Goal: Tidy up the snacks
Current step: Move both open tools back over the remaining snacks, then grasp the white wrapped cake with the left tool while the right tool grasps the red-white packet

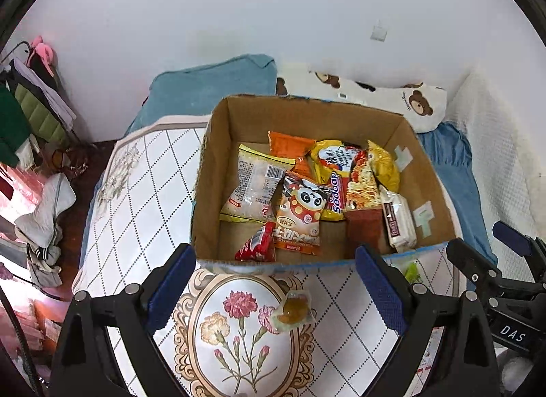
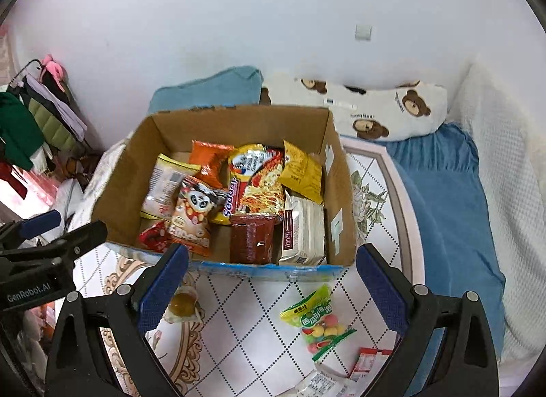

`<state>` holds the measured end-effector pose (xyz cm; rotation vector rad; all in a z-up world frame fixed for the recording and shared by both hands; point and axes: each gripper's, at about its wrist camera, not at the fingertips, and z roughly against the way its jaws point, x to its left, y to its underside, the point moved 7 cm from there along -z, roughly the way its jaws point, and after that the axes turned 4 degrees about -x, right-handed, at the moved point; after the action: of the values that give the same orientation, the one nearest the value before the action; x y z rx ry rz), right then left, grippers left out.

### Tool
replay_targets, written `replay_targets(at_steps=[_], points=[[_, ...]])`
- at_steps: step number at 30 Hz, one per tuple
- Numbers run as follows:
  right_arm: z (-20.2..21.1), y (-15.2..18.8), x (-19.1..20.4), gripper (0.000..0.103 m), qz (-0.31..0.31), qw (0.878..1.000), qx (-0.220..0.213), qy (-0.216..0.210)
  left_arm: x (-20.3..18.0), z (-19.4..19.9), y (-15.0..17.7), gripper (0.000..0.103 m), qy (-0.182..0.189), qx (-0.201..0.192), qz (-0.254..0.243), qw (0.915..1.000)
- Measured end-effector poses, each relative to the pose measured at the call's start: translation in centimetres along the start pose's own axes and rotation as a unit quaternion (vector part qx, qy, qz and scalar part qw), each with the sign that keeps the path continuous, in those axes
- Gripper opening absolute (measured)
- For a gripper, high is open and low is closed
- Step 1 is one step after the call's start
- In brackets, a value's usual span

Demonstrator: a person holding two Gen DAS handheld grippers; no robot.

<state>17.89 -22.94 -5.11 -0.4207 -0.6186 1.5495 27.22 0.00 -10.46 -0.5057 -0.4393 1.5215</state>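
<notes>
Floral mat (image 1: 143, 172) on bed; cardboard box (image 1: 430, 192) of snacks; white wall (image 2: 239, 21); left gripper (image 1: 276, 291), right gripper (image 2: 273, 288) agape, empty.

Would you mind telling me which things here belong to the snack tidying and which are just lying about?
Part of the job: cardboard box of packets, jelly cup, green candy bag, red-and-white sachet, left gripper and right gripper, both open and empty.

Just lying about: bear pillow, teal towel, hanging clothes.
</notes>
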Motion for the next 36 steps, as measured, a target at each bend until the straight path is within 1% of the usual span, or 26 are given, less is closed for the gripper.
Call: replay_targets(at_steps=[6,9,14,17,18,20,23,24,26,27,28,30,32,34,36], points=[[3.7,0.6,0.3,0.101,-0.002,0.999,-0.031,-0.007,-0.5,3.1,0.8,0.096,-0.001,-0.027,-0.004,0.9996],[5.2,1.1,0.2,0.101,-0.008,0.999,-0.045,-0.008,-0.9,4.4,1.0,0.096,0.005,-0.038,-0.001,0.9992],[6.7,2.2,-1.1,0.101,-0.051,0.997,-0.049,-0.029,-1.8,5.6,1.6,0.096,0.015,-0.044,-0.004,0.9989],[6.6,3.7,-2.8,0.101,-0.075,0.996,-0.034,-0.03,-2.8,4.7,2.9,0.096,0.02,-0.027,-0.015,0.9993],[6.4,4.3,-3.6,0.101,-0.084,0.996,-0.027,-0.028,-3.5,4.1,3.8,0.096,0.025,-0.016,-0.021,0.9993],[5.6,6.3,-5.4,0.101,-0.105,0.994,-0.003,-0.026,-4.7,3.0,5.4,0.096,0.03,0.003,-0.037,0.9989],[4.1,10.4,-8.1,0.101,-0.144,0.988,0.04,-0.033,-7.3,0.4,8.5,0.096,0.038,0.046,-0.069,0.9958],[3.6,11.7,-8.8,0.1,-0.157,0.986,0.052,-0.036,-8.3,-0.5,9.7,0.096,0.043,0.063,-0.079,0.9939],[2.4,15.0,-10.8,0.096,-0.189,0.978,0.08,-0.038,-10.4,-2.1,11.6,0.096,0.051,0.093,-0.103,0.989],[2.0,16.4,-11.7,0.085,-0.203,0.974,0.088,-0.038,-11.7,-2.9,12.8,0.096,0.058,0.111,-0.117,0.9853],[1.3,18.1,-12.8,0.079,-0.216,0.971,0.101,-0.031,-13.2,-3.6,13.9,0.096,0.067,0.124,-0.13,0.9815],[0.6,20.4,-14.3,0.076,-0.237,0.964,0.118,-0.028,-15.5,-4.9,15.5,0.096,0.077,0.145,-0.152,0.9746],[0.3,22.6,-16.2,0.076,-0.256,0.958,0.127,-0.014,-18.2,-6.4,17.0,0.096,0.087,0.166,-0.182,0.9652],[0.5,24.0,-17.7,0.076,-0.27,0.954,0.128,-0.004,-20.9,-7.9,18.6,0.096,0.092,0.183,-0.218,0.9541],[0.9,25.4,-19.4,0.076,-0.286,0.949,0.131,0.008,-23.5,-9.8,20.7,0.096,0.091,0.208,-0.259,0.9388]])
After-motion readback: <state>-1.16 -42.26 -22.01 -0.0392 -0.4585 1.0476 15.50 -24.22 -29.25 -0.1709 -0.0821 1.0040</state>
